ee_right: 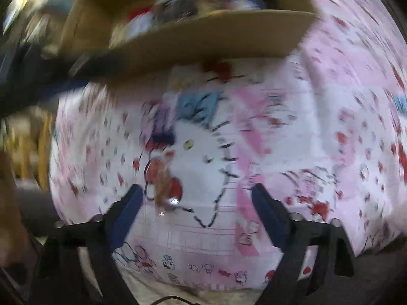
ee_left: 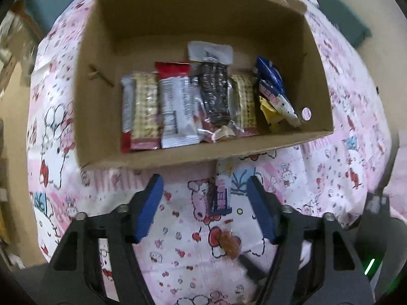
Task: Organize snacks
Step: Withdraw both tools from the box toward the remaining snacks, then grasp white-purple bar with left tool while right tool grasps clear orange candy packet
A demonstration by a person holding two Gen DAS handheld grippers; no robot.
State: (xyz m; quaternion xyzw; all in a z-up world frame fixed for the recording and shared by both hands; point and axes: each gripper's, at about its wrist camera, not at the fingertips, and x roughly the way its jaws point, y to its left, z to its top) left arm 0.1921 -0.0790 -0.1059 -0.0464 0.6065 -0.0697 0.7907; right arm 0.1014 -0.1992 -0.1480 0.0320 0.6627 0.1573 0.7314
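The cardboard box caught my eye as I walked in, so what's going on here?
A person is sorting snacks with two handheld grippers. The cardboard box already holds a row of packets. A small dark-labelled packet and a brownish wrapped snack lie outside it on the pink cartoon cloth. The left gripper and the right gripper are both open, holding nothing.

My bench (ee_left: 338,117) wore a pink cartoon-print cloth (ee_left: 178,249). Beyond its far edge I saw teal cushions (ee_left: 340,17) against a pale beige floor (ee_left: 374,2). Yellowish wooden furniture (ee_right: 33,147) stood blurred at the left.
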